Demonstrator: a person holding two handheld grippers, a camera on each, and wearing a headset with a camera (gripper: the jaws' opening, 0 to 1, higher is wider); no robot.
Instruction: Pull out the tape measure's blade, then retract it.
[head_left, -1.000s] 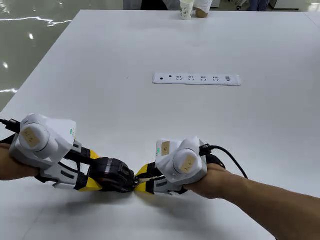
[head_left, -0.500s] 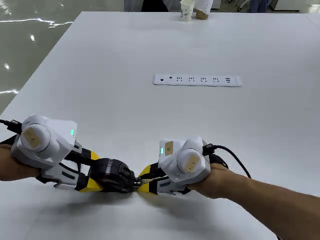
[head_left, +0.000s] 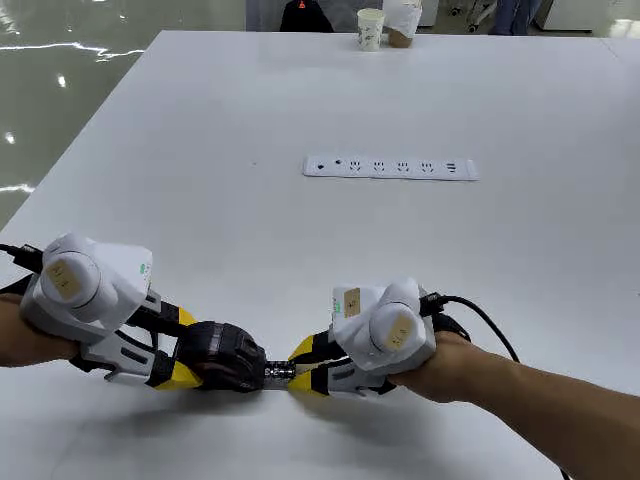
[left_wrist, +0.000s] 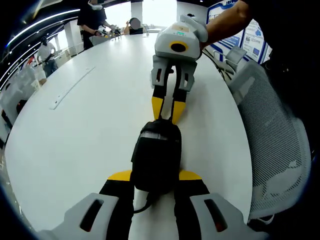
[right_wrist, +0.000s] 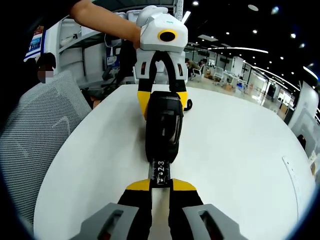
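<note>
Blade barely out, both ends gripped.
Head view: holding the black tape measure in the left gripper, low on the white table; pinching a short run of blade in the right gripper, just beside. Left gripper view: squeezing the tape measure across its sides, long axis straight ahead toward the right gripper. Right gripper view: nipping the blade flat, "23" legible on it; to lengthen, likely pulling along this same line, away from the tape measure.

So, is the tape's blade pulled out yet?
Slightly out: a short numbered strip of blade shows between the black tape measure case and right claw.
</note>
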